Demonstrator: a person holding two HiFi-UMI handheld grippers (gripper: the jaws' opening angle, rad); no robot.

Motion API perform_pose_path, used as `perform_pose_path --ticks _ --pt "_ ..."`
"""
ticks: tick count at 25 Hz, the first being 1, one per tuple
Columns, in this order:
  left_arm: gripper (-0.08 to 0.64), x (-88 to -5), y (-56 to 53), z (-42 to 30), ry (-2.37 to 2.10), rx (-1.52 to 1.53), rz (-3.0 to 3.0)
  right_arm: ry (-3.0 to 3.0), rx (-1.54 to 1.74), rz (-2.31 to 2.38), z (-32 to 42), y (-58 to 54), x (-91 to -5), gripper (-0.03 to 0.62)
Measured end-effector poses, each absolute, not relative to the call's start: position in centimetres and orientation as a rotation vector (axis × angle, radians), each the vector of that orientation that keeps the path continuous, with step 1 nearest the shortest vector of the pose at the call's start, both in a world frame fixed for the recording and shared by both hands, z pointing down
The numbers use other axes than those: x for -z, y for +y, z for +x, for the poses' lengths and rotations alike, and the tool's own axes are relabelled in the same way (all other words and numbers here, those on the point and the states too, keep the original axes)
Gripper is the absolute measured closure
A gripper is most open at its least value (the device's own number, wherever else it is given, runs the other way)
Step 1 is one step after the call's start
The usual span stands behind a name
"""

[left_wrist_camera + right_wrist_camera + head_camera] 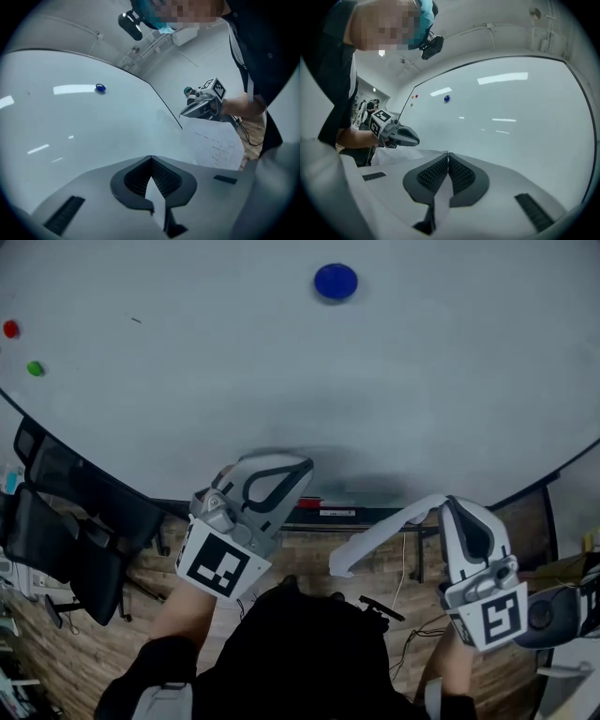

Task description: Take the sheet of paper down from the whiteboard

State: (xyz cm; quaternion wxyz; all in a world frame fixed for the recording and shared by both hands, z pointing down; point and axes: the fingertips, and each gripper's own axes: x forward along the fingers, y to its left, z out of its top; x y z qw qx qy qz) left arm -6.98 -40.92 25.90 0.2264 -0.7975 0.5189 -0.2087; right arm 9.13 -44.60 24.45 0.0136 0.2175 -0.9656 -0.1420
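While the whiteboard (187, 381) fills the far half of the head view, it carries only a red magnet (10, 329) and a green magnet (35, 368) at far left and a blue magnet (336, 281) near top centre; no sheet hangs on it.

Left gripper (298, 468): below the board's near edge, jaws pressed together. Its own view shows a white sliver of paper pinched between the ribbed pads (136, 180).

Sheet of paper (384, 532): off the board and held in the air near the person. It spans from one gripper to the other with its long axis running left to right, and shows in the head view as a slanting strip, nearly edge-on. Faint print shows on it in the left gripper view.

Right gripper (452, 507): jaws likewise closed on the sheet's other end, with paper caught between them in its own view.

Judgement: the take-down looks essentially complete. The sheet lies between the two grippers, so neither hand is nearer. The coming move turns on that shared span — both hands probably have to travel together, keeping their spacing, or the paper may buckle or tear.
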Motion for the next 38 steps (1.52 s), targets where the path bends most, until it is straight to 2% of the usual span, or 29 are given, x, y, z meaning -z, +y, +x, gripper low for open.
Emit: perform_pose_path --ticks 10,22,27,38 --pt "0.548 -37.3 -39.5 -6.9 1.478 0.492 -2.445 -2.888 0.234 0.621 9.3 -44.3 -39.5 0.572" --pt "0.548 -50.4 -36.4 -3.2 1.466 0.293 -2.803 -2.831 0.103 0.493 7.9 -42.0 -52.7 0.572" --pt "0.548 -52.9 -35.9 -3.8 1.502 0.127 -2.867 -2.791 0.091 0.446 7.2 -41.3 -55.9 0.572" --pt "0.548 -55.3 -34.9 -2.6 1.456 0.162 -2.942 -2.824 -0.034 0.447 7.8 -41.3 -57.1 0.572"
